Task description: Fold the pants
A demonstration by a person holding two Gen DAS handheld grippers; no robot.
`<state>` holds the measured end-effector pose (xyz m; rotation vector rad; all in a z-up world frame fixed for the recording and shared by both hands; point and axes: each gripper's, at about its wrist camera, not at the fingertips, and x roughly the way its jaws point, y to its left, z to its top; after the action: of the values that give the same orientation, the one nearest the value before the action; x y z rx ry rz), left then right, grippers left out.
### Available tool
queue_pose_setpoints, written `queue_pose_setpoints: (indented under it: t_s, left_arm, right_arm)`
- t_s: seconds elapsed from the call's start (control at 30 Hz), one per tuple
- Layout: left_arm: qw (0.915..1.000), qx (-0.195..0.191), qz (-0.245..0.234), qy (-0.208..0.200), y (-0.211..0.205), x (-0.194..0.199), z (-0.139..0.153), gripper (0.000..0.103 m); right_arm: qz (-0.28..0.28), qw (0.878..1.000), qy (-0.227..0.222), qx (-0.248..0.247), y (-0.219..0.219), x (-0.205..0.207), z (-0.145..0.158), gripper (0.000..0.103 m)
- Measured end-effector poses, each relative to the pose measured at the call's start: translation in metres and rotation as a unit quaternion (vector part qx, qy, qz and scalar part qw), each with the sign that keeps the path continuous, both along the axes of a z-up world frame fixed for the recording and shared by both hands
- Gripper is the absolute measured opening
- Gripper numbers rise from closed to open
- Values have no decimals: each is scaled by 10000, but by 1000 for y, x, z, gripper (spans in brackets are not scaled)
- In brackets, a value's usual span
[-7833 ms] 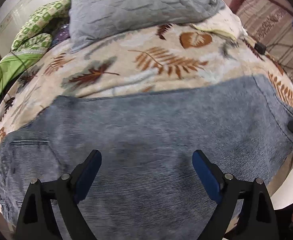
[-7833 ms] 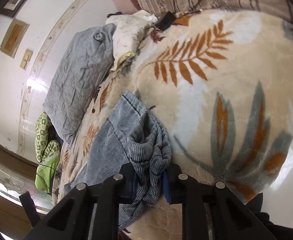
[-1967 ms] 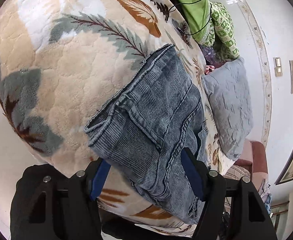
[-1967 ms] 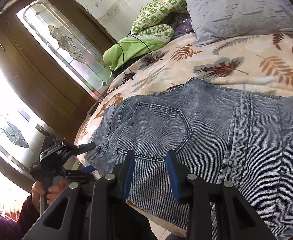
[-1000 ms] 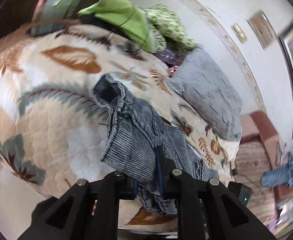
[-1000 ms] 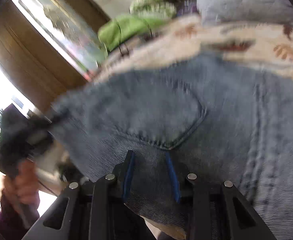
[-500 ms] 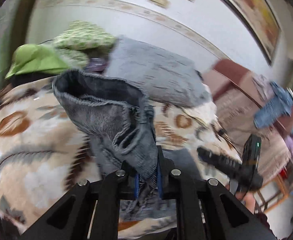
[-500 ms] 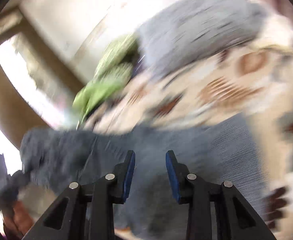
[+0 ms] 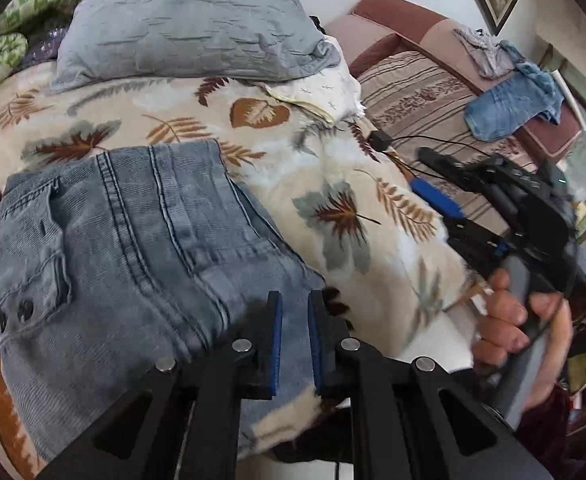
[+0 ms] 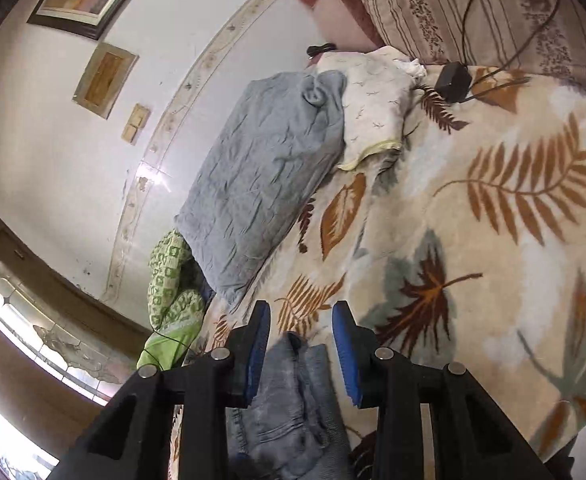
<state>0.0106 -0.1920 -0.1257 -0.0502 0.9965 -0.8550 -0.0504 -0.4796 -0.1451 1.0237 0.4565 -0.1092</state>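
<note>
Left gripper [image 9: 293, 336] fingers nearly pressed together, pinching the near edge of the folded jeans [image 9: 125, 248] lying on the leaf-print blanket [image 9: 333, 184]; right gripper [image 10: 301, 340] fingers slightly spread, loosely straddling bunched denim, grip unclear; grey pillow [image 9: 185, 24] beyond.

The right gripper [image 10: 301, 344] has a bunched fold of the denim pants [image 10: 289, 408] between its parted blue pads. Beyond it a grey pillow [image 10: 265, 176] rests on the leaf-patterned blanket [image 10: 513, 248].
</note>
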Motion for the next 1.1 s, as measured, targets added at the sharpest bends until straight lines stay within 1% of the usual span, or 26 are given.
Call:
queue_pose_setpoints:
  t_s: [0.03,0.07,0.1,0.13,0.17,0.2,0.23,0.27,0.3,0.37,0.47,0.53,0.6,0.63,0.73,0.77,0.8,0.83,0.87,0.9,1.0,1.1]
  left_arm:
    - [10000,0,9,-83,7,-1,5,18]
    - [9998,-33,44,-199,17,-2,14,26]
    - [9993,-76,134,-328,29,-1,22,31]
    - [9985,-91,273,-456,39,1,28,42]
    - [9970,-95,479,-602,56,3,35,49]
    - [9959,-85,584,-679,61,6,39,50]
    - [9948,-35,673,-757,69,7,40,50]
    - [9929,79,813,-860,79,9,40,50]
    - [9907,234,973,-925,90,12,38,50]
    - [9878,427,1215,-872,106,19,29,50]
    - [9840,707,1522,-598,128,33,11,50]
    - [9821,856,1636,-367,134,39,-4,50]
    - [9841,801,1572,-193,137,36,-13,50]
    - [9851,809,1508,-163,134,34,-17,50]
    - [9863,949,1330,-217,124,28,-25,50]
    - [9864,960,1310,-255,123,27,-26,50]
    - [9862,972,1308,-278,119,27,-27,50]
    - [9864,973,1290,-291,119,27,-29,50]
    - [9869,963,1264,-295,120,27,-29,50]
    - [9871,969,1239,-302,121,27,-29,50]
    - [9881,999,1116,-349,127,24,-30,49]
    - [9880,1064,1061,-345,130,25,-32,48]
  right_arm:
    - [96,9999,35,-2,2,4,-1,36]
    - [255,9996,75,-37,7,12,-1,36]
    - [383,9992,121,-74,12,14,-2,36]
    - [606,9979,216,-107,21,21,-4,36]
    - [858,9958,320,-88,31,26,-7,37]
    - [1096,9930,442,-45,42,34,-12,46]
    - [1266,9904,555,-16,52,40,-16,58]
    - [1438,9873,672,-38,62,47,-19,61]
    - [1591,9844,748,-113,70,50,-22,63]
    - [1944,9764,892,-296,87,58,-26,63]
    - [2260,9676,1063,-359,101,62,-37,64]
    - [2293,9634,1279,-543,110,67,-45,69]
    - [2365,9583,1430,-733,118,73,-51,72]
    - [2386,9545,1531,-927,123,74,-54,72]
    - [2534,9436,1601,-1403,135,71,-52,72]
    - [2609,9384,1625,-1582,140,68,-51,71]
    - [2642,9360,1656,-1636,142,66,-49,64]
    - [2693,9327,1710,-1684,143,63,-49,50]
    - [2731,9287,1765,-1782,146,60,-48,42]
    - [2791,9260,1781,-1814,148,58,-47,23]
    - [3052,9207,1750,-1687,157,46,-41,20]
    - [3221,9213,1563,-1518,166,31,-35,20]
